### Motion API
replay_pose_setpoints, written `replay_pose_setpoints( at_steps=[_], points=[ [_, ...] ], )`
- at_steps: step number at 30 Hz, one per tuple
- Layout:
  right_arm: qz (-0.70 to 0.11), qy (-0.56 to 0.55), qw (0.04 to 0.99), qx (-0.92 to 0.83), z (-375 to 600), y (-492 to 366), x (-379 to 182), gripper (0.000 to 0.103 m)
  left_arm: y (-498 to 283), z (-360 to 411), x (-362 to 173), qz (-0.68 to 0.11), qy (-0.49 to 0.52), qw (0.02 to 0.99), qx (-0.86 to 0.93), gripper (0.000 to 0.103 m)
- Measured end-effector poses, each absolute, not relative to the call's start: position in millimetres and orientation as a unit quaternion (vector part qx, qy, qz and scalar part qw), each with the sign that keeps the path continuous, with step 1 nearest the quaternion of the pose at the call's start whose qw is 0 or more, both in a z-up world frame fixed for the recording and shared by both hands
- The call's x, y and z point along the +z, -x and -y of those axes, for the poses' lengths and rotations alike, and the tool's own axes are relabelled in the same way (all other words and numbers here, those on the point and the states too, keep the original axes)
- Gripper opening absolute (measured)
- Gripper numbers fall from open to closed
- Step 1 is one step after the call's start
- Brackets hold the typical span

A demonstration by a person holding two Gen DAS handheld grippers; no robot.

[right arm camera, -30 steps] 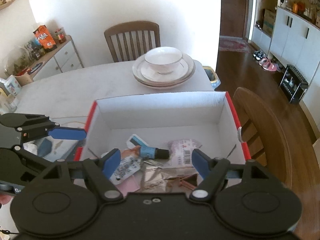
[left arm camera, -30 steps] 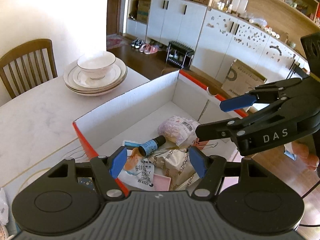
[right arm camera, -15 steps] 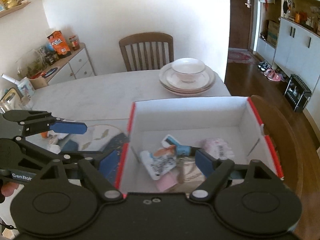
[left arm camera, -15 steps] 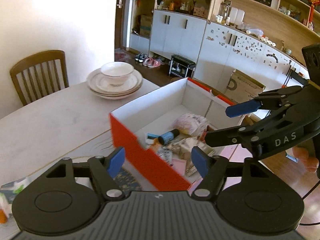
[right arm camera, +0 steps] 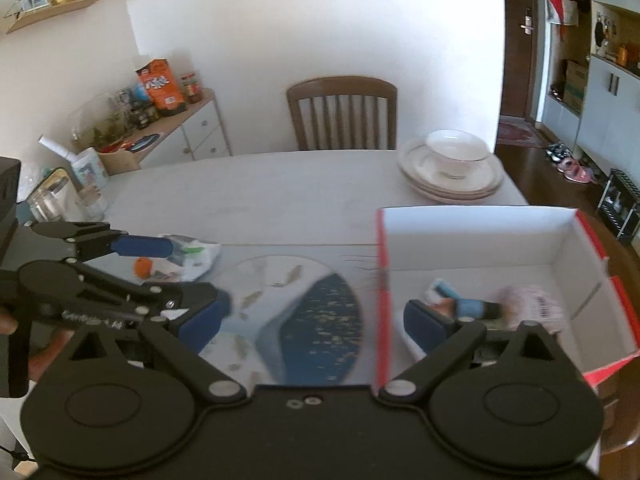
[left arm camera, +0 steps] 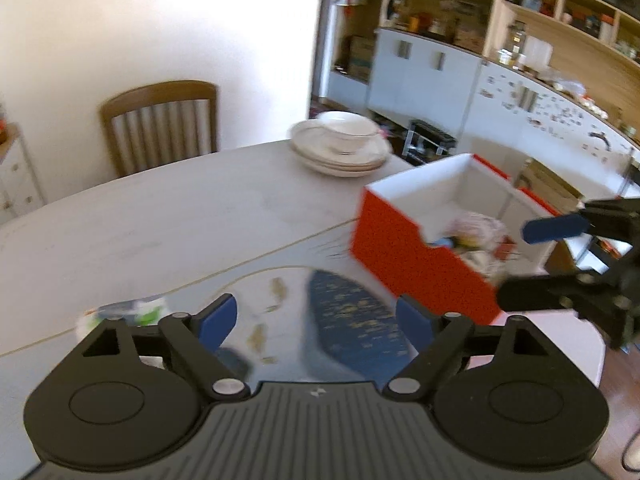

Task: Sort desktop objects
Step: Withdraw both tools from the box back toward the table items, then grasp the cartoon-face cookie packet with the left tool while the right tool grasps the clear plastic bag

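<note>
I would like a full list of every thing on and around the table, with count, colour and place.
box: 1, red outside, white inside, table's right part, open.
small items: several, mixed colours, in the box; blurred.
mat: 1, blue and white, left of the box.
white packet: 1, white and green, left of the mat.
orange item: 1, beside the packet.
plates: a stack, white, far right on the table.
bowl: 1, white, on the plates.
chair: 1, brown, behind the table.
left hand-held gripper: open, empty.
right hand-held gripper: open, empty.
</note>
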State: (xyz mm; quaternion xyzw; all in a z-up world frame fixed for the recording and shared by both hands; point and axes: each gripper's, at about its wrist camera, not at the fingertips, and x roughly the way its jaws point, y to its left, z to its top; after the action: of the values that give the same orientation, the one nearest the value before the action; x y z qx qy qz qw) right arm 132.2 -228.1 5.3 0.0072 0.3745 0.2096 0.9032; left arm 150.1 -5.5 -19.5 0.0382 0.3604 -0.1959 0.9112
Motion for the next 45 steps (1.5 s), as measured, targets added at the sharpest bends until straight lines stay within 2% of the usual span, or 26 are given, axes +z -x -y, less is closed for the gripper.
replay_pose_setpoints(
  at_steps=[2,4,15,22,37,42,45],
  points=[
    [-0.371,-0.002,0.904,0.213,214,-128,3,0.1,-151,-9,-23,-0.361,-0.035,0.913,-0.185,0.093],
    [-0.369,0.001,0.903,0.219,201,-125,0,0.1,-152,-24,-26,-0.361,-0.03,0.916,-0.174,0.102],
    [-0.354,0.026,0.909,0.217,129,-114,-23,0.1,-164,-73,-44,-0.373,-0.024,0.915,-0.151,0.102],
    [-0.371,0.035,0.9,0.225,95,-115,-44,0.1,-175,-96,-60,-0.391,-0.019,0.909,-0.144,0.102],
    [-0.377,0.062,0.893,0.237,47,-138,-74,0.099,-211,-125,-100,-0.439,-0.003,0.89,-0.124,0.102],
    [-0.391,0.074,0.883,0.247,33,-148,-88,0.098,-221,-126,-114,-0.462,0.007,0.877,-0.133,0.102],
    [-0.405,0.077,0.875,0.255,27,-153,-100,0.094,-224,-126,-121,-0.473,0.016,0.871,-0.134,0.102]
  ],
)
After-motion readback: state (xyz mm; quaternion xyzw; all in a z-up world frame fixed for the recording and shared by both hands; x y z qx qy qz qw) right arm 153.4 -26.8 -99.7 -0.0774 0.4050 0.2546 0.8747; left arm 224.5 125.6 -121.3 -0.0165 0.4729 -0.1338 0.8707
